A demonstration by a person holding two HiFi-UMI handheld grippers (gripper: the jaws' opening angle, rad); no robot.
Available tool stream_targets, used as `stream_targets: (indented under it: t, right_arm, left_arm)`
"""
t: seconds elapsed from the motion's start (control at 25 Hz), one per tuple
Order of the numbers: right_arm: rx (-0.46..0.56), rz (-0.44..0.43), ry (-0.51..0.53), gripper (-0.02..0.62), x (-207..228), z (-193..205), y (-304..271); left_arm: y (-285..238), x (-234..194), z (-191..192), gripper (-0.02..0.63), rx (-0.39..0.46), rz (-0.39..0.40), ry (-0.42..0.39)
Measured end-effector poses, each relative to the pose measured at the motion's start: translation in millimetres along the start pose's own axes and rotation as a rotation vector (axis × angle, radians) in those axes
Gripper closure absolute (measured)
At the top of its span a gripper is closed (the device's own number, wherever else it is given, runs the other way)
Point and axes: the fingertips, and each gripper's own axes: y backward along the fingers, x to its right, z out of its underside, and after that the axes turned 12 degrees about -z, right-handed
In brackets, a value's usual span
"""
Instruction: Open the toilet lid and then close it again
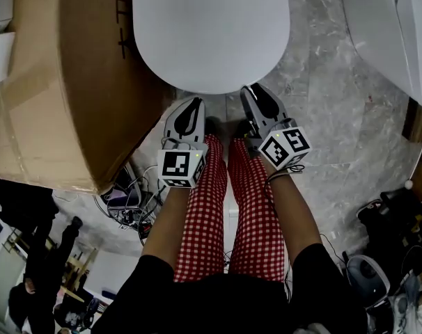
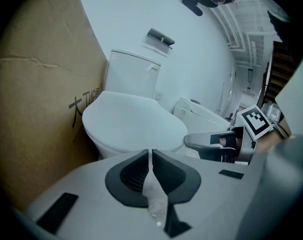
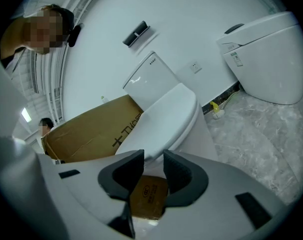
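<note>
The white toilet lid (image 1: 211,33) lies down, closed over the bowl, at the top middle of the head view. It also shows in the left gripper view as the lid (image 2: 131,119), below the tank (image 2: 134,76), and in the right gripper view as the lid (image 3: 166,119). My left gripper (image 1: 191,105) hangs just short of the lid's front rim, its jaws together with only a thin slit and nothing in them (image 2: 150,156). My right gripper (image 1: 256,92) is beside it at the front rim, open, with nothing between its pads (image 3: 154,161). Neither gripper touches the lid.
A large cardboard box (image 1: 58,68) stands tight against the toilet's left side. A second white toilet (image 1: 392,26) sits at the right on the marble floor (image 1: 336,138). Cables (image 1: 127,200) lie on the floor by my legs in red checked trousers (image 1: 232,214).
</note>
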Motion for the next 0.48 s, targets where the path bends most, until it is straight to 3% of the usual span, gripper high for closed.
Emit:
stream_targets:
  t: [0.48]
  right_arm:
    - [0.061,-0.003,-0.056,0.477,-5.6,-7.4,2.6]
  left_arm:
    - [0.3,5.6,-5.6,0.597,-0.009,0.016,-0.063]
